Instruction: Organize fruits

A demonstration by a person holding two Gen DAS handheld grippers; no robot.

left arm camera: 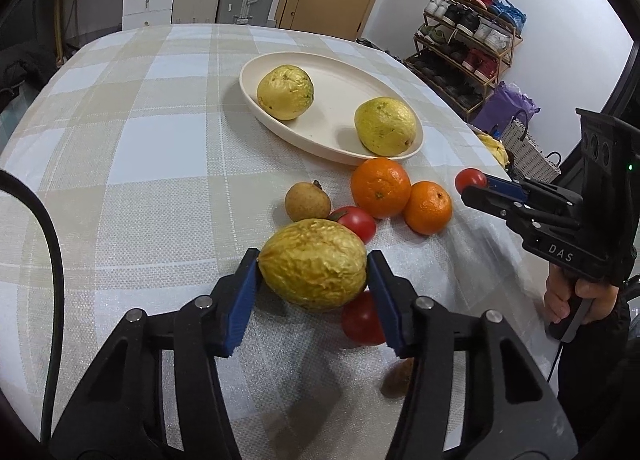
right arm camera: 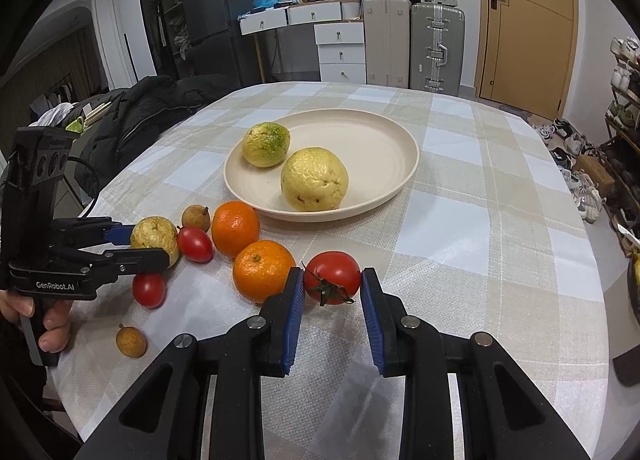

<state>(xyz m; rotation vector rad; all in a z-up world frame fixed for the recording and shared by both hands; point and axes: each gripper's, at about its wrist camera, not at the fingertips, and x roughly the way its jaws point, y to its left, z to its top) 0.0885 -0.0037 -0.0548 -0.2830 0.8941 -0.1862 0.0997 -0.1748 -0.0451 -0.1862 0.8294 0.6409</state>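
My left gripper (left arm camera: 312, 260) is shut on a wrinkled yellow guava (left arm camera: 312, 272) resting on the checked tablecloth; the right wrist view shows this gripper (right arm camera: 148, 246) at the left. My right gripper (right arm camera: 332, 276) is shut on a red tomato (right arm camera: 332, 278), with the same gripper (left arm camera: 476, 184) seen at the right of the left wrist view. A cream plate (right arm camera: 384, 155) behind holds two guavas (right arm camera: 266, 143) (right arm camera: 314, 179). Loose in front of it lie two oranges (right arm camera: 235, 227) (right arm camera: 264, 270), two small tomatoes (right arm camera: 195, 244) (right arm camera: 149, 290) and two brown longans (right arm camera: 196, 217) (right arm camera: 131, 343).
A black jacket (right arm camera: 140, 119) lies over a seat by the table's left edge. A shoe rack (left arm camera: 464, 47) and a purple bag (left arm camera: 504, 107) stand beyond the right edge. Bare cloth (right arm camera: 500, 260) stretches right of the plate. Suitcases (right arm camera: 436, 47) stand at the far wall.
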